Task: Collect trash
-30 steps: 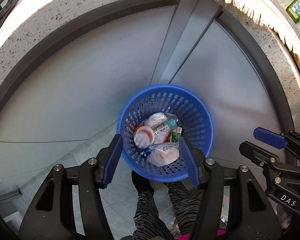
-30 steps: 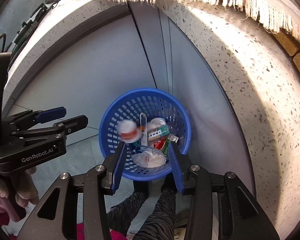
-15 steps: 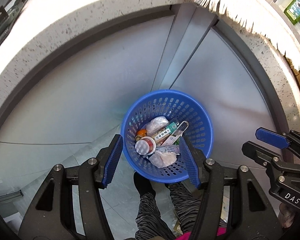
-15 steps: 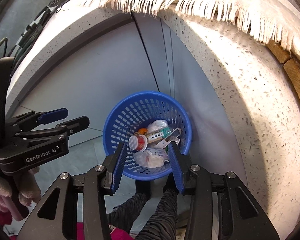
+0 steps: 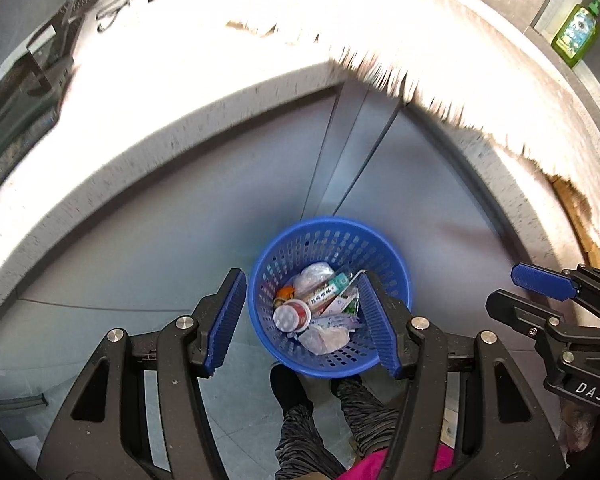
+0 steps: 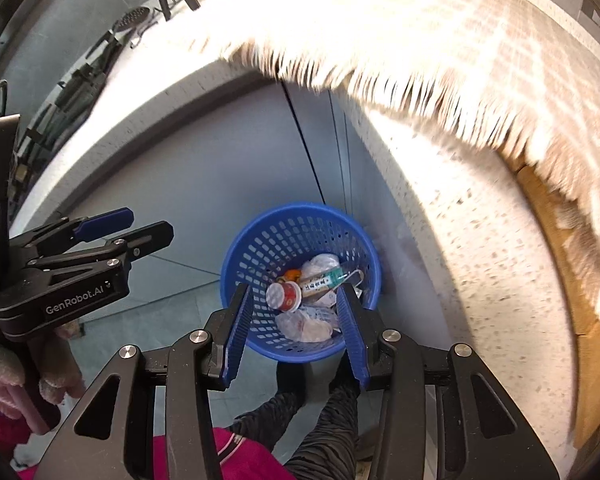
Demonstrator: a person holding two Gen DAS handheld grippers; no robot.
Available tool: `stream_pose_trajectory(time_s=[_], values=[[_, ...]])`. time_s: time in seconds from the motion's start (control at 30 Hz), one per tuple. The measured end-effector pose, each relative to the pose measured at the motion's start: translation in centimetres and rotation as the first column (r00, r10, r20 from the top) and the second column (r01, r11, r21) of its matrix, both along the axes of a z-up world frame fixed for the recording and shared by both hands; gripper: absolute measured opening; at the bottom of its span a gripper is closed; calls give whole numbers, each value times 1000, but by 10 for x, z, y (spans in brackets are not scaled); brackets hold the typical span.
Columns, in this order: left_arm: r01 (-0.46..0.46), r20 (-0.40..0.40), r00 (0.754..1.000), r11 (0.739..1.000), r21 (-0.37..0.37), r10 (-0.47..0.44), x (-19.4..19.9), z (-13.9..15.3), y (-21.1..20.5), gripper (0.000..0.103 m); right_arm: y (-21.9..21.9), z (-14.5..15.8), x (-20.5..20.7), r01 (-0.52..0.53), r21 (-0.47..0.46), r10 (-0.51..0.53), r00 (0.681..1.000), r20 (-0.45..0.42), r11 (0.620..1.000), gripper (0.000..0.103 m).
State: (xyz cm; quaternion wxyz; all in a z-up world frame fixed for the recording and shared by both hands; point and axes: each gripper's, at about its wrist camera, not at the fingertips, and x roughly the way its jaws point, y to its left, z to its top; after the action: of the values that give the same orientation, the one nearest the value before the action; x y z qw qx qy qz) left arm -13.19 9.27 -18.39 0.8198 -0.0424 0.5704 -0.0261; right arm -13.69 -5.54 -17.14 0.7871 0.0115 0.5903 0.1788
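Observation:
A blue plastic waste basket [image 5: 384,248] [image 6: 259,248] stands on the floor below both grippers, against grey cabinet doors. Inside lie a small red-and-white cup [image 5: 292,315] [image 6: 283,295], a green-and-white tube [image 5: 327,287] [image 6: 320,282], crumpled clear plastic [image 5: 324,339] [image 6: 304,326] and other wrappers. My left gripper [image 5: 302,322] is open and empty, high above the basket; it also shows at the left of the right wrist view [image 6: 143,228]. My right gripper [image 6: 296,331] is open and empty above the basket; it also shows at the right of the left wrist view [image 5: 516,292].
A speckled stone countertop [image 5: 171,92] [image 6: 452,216] curves above the basket, with a fringed cream cloth [image 5: 440,64] [image 6: 400,32] hanging over its edge. A green soap bottle [image 5: 576,32] stands at the back right. The person's legs [image 5: 332,424] are below the basket, on grey tiles.
The red-and-white cup fell into the basket and settled on the trash. Both grippers have risen, so the basket looks smaller and the countertop and cloth have come into view.

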Motion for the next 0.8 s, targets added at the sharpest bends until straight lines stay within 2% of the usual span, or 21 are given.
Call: stream_pose_trajectory(time_s=[0.1,0.57,0.6,0.67,0.8], values=[[2,29,1000,1000,7,-2,-1,13,-2,60,-3,13,-1,1,12,-1,1000,29,1000,49],[16,146,989,1000,3,-16,1,71,-8,60,-18,67,-1,12,54,-19,990,142,998,51],[19,153,988,1000,5,-20,1,72,-10,61,-20,70,-1,14,56,-22,988,150,998,52],[24,173,985,1000,6,-25,3,79,-13,70,-24,75,0,20,58,-29,986,162,998,52],[34,222,974,999,19,-37,6,99,-22,71,-34,87,4,44,70,-56,982,183,997,52]])
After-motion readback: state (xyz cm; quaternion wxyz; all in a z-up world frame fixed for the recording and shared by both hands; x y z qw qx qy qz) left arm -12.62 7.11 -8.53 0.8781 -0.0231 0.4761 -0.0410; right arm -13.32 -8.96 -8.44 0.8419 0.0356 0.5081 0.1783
